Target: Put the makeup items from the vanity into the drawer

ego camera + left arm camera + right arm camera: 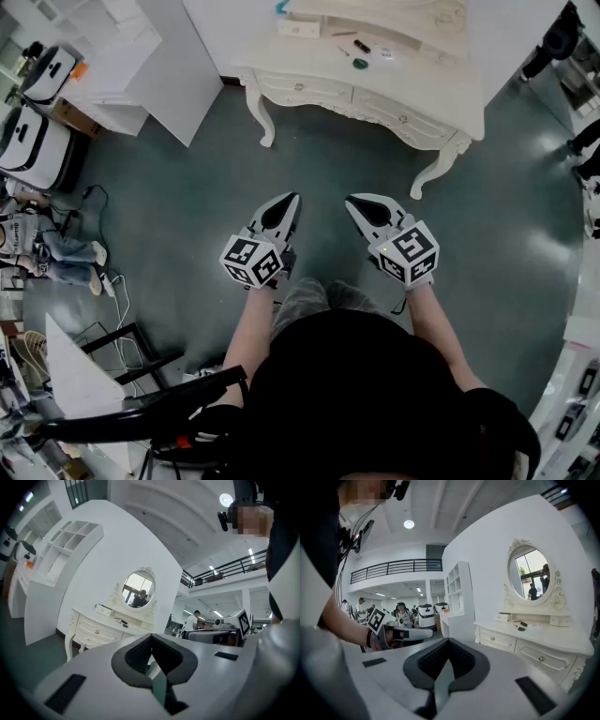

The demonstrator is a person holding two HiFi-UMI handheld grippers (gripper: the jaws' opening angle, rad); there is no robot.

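**A:** Head view first. How far along is the task?

**B:** Not begun, I'd say. The makeup items (pixel 360 54) lie on the vanity (pixel 394 89) surface and its drawers (pixel 305 92) look shut. The person stands well back. The left claw (pixel 293 198) and right claw (pixel 352 200) are held out side by side, pointing toward it.

**A:** Left gripper view?

**B:** Jaws together with nothing between them. The vanity is ahead, well apart.

**A:** Right gripper view?

**B:** Same here: closed and empty, tipped slightly downward. The items sit small on the surface beyond.
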